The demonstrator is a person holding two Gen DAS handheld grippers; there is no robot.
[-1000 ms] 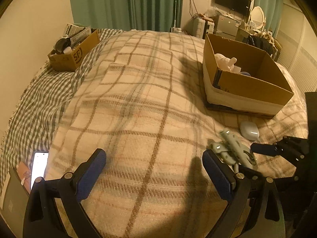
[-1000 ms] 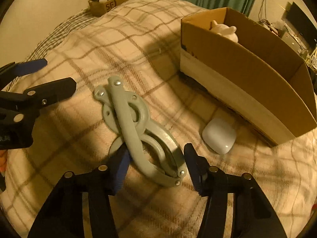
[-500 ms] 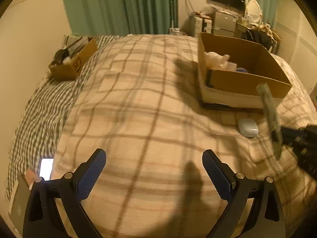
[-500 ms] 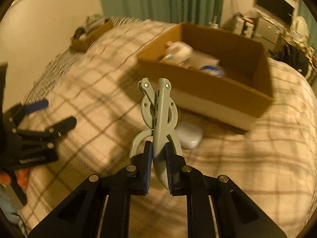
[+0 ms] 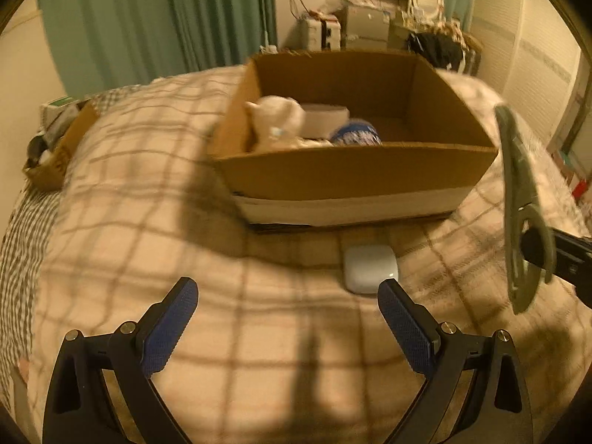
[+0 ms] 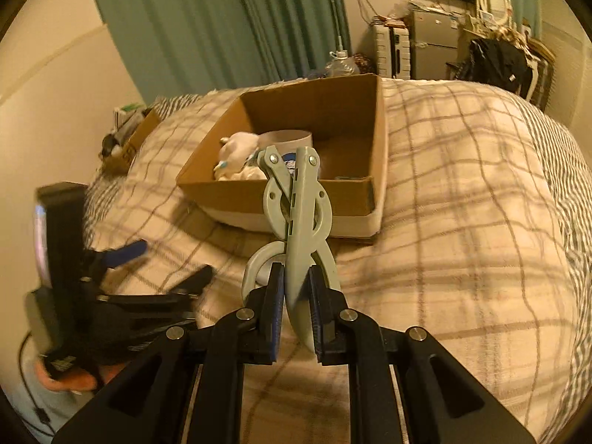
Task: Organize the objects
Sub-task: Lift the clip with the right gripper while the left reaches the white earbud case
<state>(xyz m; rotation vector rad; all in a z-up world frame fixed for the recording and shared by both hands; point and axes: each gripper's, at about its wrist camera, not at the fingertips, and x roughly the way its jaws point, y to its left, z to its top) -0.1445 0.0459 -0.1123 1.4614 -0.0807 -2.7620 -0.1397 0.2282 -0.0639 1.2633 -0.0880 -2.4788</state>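
Grey clamp [image 6: 296, 218]: pinched by one handle between the pads of the right claw [image 6: 294, 318], fully closed on it, held clear of the bed [image 6: 462, 222], tip pointing up and toward the cardboard box [image 6: 377, 140]. Other handle and ring left free, so grip judged narrow and prone to pivoting.

Left claw [image 5: 288, 318]: jaws wide apart, nothing between them, hovering above the plaid cover just short of the white mouse [image 5: 370, 268], which lies on the bed just in front of the box's near wall.

Box contents noted: plush toy [image 6: 236, 151], pale round container [image 6: 288, 137], blue patterned item [image 5: 355, 135]. Right half of the floor largely bare.

Recommended handling, as judgement only:
- Carry clamp over the near wall with tip cleared above the rim; no dragging across the cardboard.
- Aim for the bare right half, away from the plush toy.
- Lower before release; avoid a drop that could bounce the clamp out.
- Keep left claw out of the carrying path; mouse likely next.
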